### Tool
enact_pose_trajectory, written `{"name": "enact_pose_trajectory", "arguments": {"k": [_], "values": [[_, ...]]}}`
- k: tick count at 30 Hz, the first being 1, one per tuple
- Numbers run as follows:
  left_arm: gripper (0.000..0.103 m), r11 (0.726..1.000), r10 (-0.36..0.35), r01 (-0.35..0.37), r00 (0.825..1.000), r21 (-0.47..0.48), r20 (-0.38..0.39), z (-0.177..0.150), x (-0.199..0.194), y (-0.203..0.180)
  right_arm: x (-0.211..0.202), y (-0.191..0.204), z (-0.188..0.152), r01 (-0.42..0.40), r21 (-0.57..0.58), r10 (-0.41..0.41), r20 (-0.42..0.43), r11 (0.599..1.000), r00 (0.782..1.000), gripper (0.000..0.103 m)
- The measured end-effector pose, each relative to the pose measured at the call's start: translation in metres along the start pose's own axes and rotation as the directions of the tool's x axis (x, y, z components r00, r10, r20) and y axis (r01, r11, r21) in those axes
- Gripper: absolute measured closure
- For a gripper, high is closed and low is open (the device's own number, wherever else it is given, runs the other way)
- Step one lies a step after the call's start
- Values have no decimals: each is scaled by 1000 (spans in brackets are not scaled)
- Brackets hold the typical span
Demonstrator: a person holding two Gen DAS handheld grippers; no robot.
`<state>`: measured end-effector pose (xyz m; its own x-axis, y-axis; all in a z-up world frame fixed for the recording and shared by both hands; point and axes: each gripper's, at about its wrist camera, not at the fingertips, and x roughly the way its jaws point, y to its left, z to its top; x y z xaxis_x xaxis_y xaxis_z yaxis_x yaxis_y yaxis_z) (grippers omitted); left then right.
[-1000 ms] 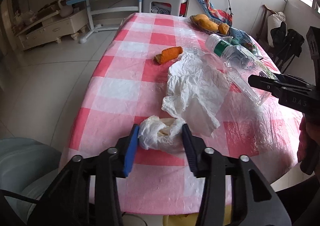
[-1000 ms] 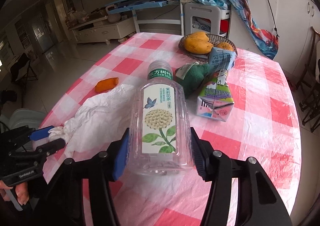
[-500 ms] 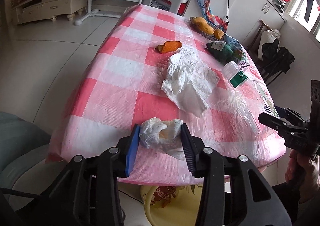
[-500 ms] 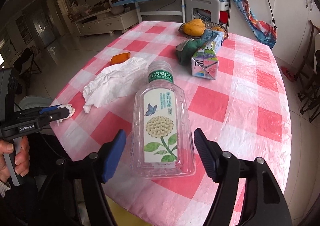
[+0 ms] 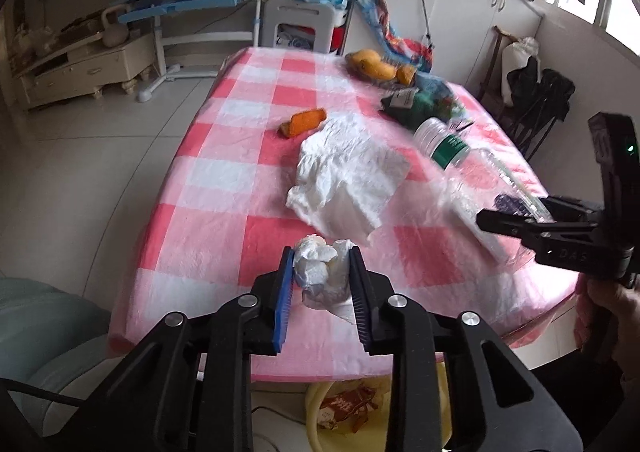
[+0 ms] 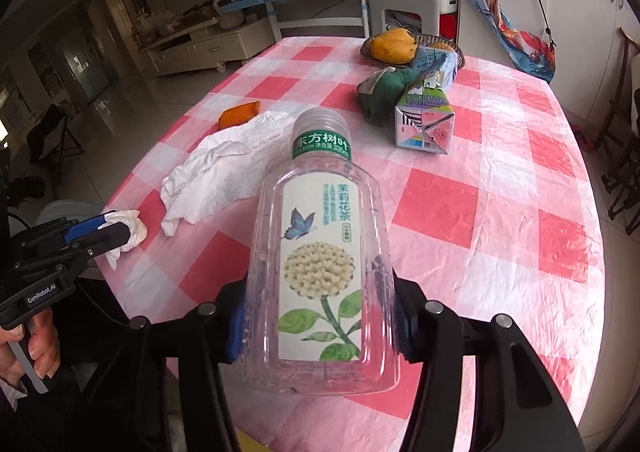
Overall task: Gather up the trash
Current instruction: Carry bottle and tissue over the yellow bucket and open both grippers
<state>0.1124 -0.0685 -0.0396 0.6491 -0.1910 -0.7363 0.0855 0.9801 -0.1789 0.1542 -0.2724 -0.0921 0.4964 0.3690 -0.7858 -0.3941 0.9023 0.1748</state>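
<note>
2 loads carried at once, so 2 ways to lose one. Left gripper [image 5: 322, 280] at lower centre of the left wrist view, fingers [image 5: 285, 288] just closed further and now pinched narrow on a crumpled tissue wad [image 5: 320, 272]; loose tail of paper hanging below the pads, likely to tear off or snag on the way to a bin. Right gripper [image 6: 318, 322] at lower centre of the right wrist view, fingers just drawn in and now clamped mid-wide on the base of a clear empty bottle [image 6: 318, 252], neck pointing away toward mid-frame. Slick plastic, held only near the bottom: could pivot or squirt out under a harder squeeze, probably onto the cloth or the floor. Also possible: a clash between the 2 tools, both near the lower edge of the surface [image 5: 224, 212].

Still lying out: a large white crumpled sheet [image 5: 348, 180] at centre frame, an orange scrap [image 5: 306, 122] above it, a dented carton [image 6: 426, 120] and a green pouch [image 6: 384, 92] toward upper right, next to a fruit basket [image 6: 436, 42].

Pink-and-white checked plastic cloth, wrinkled and glossy. Yellow bin [image 5: 316, 400] with wrappers visible under the near edge, bottom centre. Pale tiled floor, blue desk and white stool at top, cupboards upper right.
</note>
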Motion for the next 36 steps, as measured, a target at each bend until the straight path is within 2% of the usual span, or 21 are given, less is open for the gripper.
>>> {"name": "enact_pose_trajectory", "arguments": {"k": [2, 5, 8, 13, 18, 24, 30, 33, 35, 36], "values": [[77, 998, -55, 55, 995, -3, 82, 3, -18, -4, -10, -3, -1, -34, 37, 33, 31, 999, 999, 49], [77, 997, -79, 78, 987, 16, 140, 3, -34, -11, -27, -2, -4, -80, 71, 74, 85, 994, 994, 49], [77, 995, -100, 98, 981, 21, 167, 1, -45, -16, -40, 2, -16, -139, 108, 127, 116, 984, 985, 49], [77, 994, -111, 108, 977, 27, 181, -7, -55, -20, -64, 23, -40, -189, 108, 170, 162, 976, 972, 49], [77, 993, -116, 115, 975, 16, 188, -18, -66, -21, -74, 42, -70, -229, 115, 213, 140, 967, 967, 49], [77, 993, -118, 119, 972, 5, 202, -29, -80, -18, -74, 79, -103, -241, 32, 240, 31, 970, 970, 49], [77, 992, -127, 129, 971, 1, 203, -36, -88, -17, -56, 113, -122, -191, -108, 182, -86, 976, 979, 49], [77, 991, -129, 131, 972, 6, 196, -42, -91, -18, -40, 115, -127, -157, -140, 137, -144, 978, 980, 48], [77, 991, -132, 133, 974, 8, 184, -45, -90, -20, -37, 113, -126, -89, -151, 70, -126, 985, 990, 47], [77, 991, -135, 135, 975, 8, 177, -47, -90, -20, -39, 109, -124, -73, -136, 60, -102, 988, 993, 41]]}}
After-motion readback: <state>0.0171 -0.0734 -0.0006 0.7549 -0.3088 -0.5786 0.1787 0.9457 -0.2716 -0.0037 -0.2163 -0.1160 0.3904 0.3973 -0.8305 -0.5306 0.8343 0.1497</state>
